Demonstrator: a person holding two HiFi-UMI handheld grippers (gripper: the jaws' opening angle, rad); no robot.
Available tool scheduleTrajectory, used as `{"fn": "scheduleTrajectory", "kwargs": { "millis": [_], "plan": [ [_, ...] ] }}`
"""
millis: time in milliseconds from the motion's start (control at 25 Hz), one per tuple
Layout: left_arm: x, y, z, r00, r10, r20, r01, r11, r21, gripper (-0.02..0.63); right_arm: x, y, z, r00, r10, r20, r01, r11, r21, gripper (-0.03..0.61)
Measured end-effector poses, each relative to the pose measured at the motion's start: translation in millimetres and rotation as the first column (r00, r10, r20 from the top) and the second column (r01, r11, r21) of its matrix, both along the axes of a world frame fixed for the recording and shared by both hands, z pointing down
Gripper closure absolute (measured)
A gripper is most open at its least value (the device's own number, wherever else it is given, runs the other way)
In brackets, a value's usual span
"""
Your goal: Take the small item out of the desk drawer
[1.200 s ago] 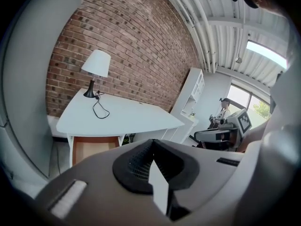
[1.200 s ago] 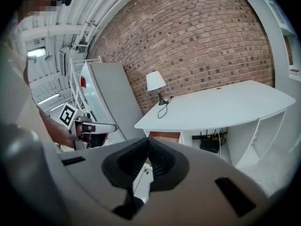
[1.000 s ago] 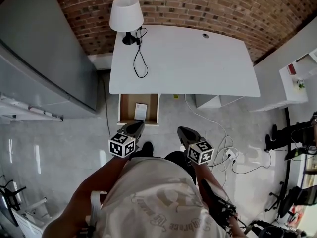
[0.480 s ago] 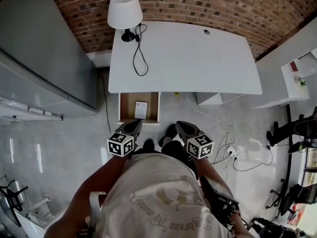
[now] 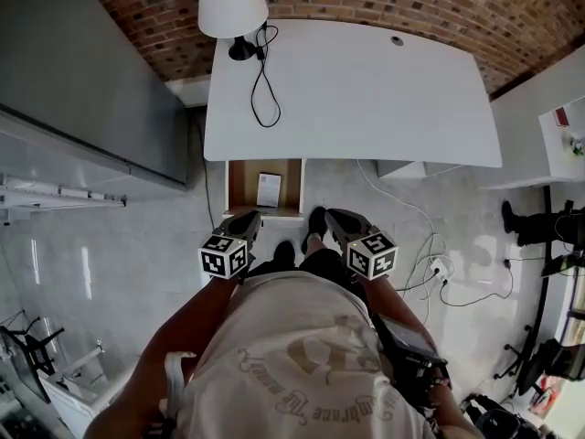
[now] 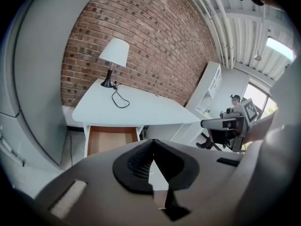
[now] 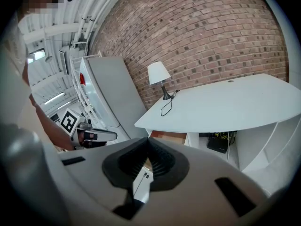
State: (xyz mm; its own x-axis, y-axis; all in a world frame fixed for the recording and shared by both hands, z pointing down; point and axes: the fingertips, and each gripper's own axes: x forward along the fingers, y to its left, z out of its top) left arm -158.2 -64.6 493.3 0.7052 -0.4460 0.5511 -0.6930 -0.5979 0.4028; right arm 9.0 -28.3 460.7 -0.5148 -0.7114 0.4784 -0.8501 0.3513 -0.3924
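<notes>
The open wooden drawer (image 5: 242,183) sticks out from under the left end of the white desk (image 5: 366,99). A small white card-like item (image 5: 269,189) lies flat inside it. My left gripper (image 5: 241,223) hovers just in front of the drawer's front edge, jaws shut and empty. My right gripper (image 5: 341,221) is level with it, to the drawer's right, also shut and empty. In the left gripper view the drawer (image 6: 110,139) shows beyond the closed left gripper (image 6: 151,145); the item is hidden there. The right gripper view shows the drawer (image 7: 167,136) past the closed right gripper (image 7: 147,145).
A white lamp (image 5: 233,3) with a black cable (image 5: 265,90) stands on the desk's far left corner. A grey cabinet (image 5: 82,80) fills the left side. Cables and a power strip (image 5: 430,271) lie on the floor at the right. A brick wall (image 5: 411,7) backs the desk.
The person has stepped closer to the desk, so both grippers now sit nearer the drawer's front. Both stay shut and empty.
</notes>
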Motion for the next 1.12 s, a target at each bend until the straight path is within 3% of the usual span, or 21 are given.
{"fn": "scheduleTrajectory", "kwargs": {
  "millis": [360,1120],
  "plan": [
    [-1.9,-18.8,27.0,0.998,-0.042,0.039,0.045,0.997,-0.059,0.607,4.1,-24.4,25.0,1.000,-0.021,0.011,0.022,0.998,-0.058,0.572],
    [22.1,-51.7,99.4,0.988,-0.047,0.150,0.072,0.984,-0.161,0.606,4.9,-54.6,84.1,0.995,-0.097,0.015,0.098,0.978,-0.184,0.572]
  ]
}}
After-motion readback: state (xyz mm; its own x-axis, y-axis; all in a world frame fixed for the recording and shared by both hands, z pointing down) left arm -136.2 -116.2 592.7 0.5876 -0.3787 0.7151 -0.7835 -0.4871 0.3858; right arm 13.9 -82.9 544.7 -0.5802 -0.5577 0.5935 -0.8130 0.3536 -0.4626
